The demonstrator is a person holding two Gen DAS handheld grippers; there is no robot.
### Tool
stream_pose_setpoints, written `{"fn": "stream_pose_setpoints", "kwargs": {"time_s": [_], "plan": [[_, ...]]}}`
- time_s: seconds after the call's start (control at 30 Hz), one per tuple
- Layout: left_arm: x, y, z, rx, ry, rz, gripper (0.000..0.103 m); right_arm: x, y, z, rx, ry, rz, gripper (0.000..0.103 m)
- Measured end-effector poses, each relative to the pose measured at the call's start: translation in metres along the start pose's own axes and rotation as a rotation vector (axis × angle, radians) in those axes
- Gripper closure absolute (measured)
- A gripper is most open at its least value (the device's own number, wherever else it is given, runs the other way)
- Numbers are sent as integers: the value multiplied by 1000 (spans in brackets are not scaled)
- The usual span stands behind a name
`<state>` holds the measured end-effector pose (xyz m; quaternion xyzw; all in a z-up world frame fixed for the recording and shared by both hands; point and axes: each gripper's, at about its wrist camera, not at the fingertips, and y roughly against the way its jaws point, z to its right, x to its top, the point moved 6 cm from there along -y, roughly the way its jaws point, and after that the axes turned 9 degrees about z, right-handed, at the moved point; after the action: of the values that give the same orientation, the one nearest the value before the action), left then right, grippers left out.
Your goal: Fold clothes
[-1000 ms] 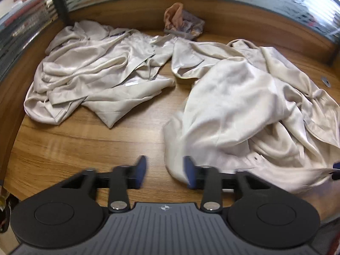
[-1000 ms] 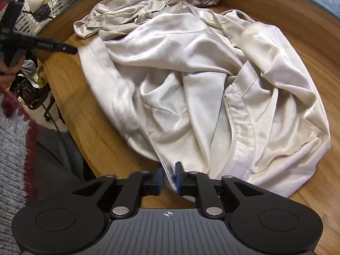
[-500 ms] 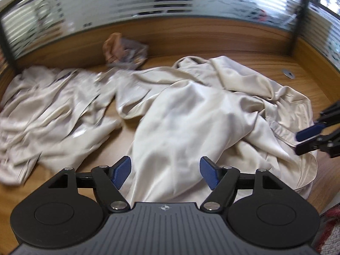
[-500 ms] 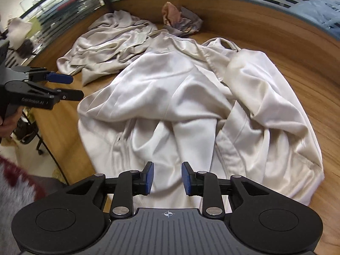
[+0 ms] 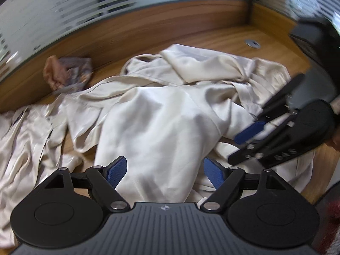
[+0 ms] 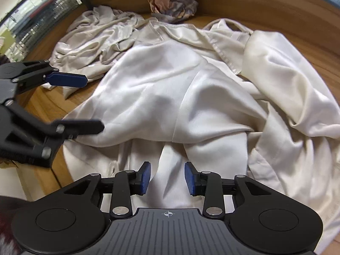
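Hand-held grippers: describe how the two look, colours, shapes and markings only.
Both match. The left hand-held gripper and the right hand-held gripper have matte black bodies, ribbed in the middle, with a small white cross-in-circle mark, two round discs at the sides, silver rivets on black linkage arms, and ridged blue finger pads. No cables show.

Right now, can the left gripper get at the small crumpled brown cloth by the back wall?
Probably not directly. The brown cloth lies far back, and the cream garment is heaped between it and the open left gripper, so it must pass over.
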<state>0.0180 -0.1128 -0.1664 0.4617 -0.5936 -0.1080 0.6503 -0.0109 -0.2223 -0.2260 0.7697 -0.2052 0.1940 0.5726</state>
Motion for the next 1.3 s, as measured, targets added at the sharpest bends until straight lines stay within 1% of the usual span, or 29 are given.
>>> {"fn": "stream_pose_setpoints", "kwargs": {"time_s": [0.1,0.13,0.17,0.2,0.33,0.37,0.4,0.43,0.47,0.5,0.53,0.57,0.6,0.63,0.67,0.73,0.77,0.87,1.0,1.07,1.1,1.13,1.17,1.23,1.3], "plan": [[-2,-9,7,-10,-49,-10,18,0,-10,1,-13,18,-16,67],[-2,-13,10,-14,-60,-13,18,0,-12,1,-19,23,-21,75],[-3,-17,12,-18,-71,-17,18,0,-13,2,-19,26,-24,94],[-2,-21,15,-21,-81,-19,18,0,-12,1,-13,27,-26,100],[3,-36,27,-22,-122,-19,18,3,8,0,19,19,9,100],[6,-38,30,-14,-134,-13,20,4,16,0,26,18,21,100],[9,-40,32,-5,-146,-6,24,5,25,0,32,15,31,100],[12,-41,34,-2,-149,5,37,6,33,0,38,13,42,100],[17,-41,34,-9,-143,9,54,6,42,0,41,10,51,100],[23,-42,35,-17,-135,11,65,7,50,1,45,7,59,100],[28,-41,34,-32,-113,16,82,7,59,1,48,5,67,100],[35,-38,31,-46,-81,23,89,7,67,2,51,4,76,100],[42,-36,28,-59,-47,30,90,7,76,2,54,4,84,100],[50,-33,24,-60,-18,38,94,7,85,2,57,3,92,101],[58,-31,18,-47,8,42,98,7,93,3,59,5,98,101],[72,-29,5,-18,68,43,98,6,111,3,67,10,107,101],[78,-29,-3,-4,104,41,101,5,119,2,74,12,109,101],[89,-27,-22,10,203,33,101,1,135,1,97,38,97,101],[91,-25,-33,30,221,23,101,-6,141,-2,136,69,65,100],[87,-25,-34,31,233,10,95,-8,142,-2,147,76,56,95],[86,-24,-35,32,238,3,90,-7,142,-1,148,73,65,95],[82,-22,-35,33,242,2,79,-5,142,0,148,70,75,89],[80,-19,-34,30,247,5,73,-4,143,1,148,66,85,82],[75,-13,-32,26,254,7,68,2,142,6,136,57,113,81],[71,-8,-29,19,258,2,67,6,135,10,125,51,119,81]]}}
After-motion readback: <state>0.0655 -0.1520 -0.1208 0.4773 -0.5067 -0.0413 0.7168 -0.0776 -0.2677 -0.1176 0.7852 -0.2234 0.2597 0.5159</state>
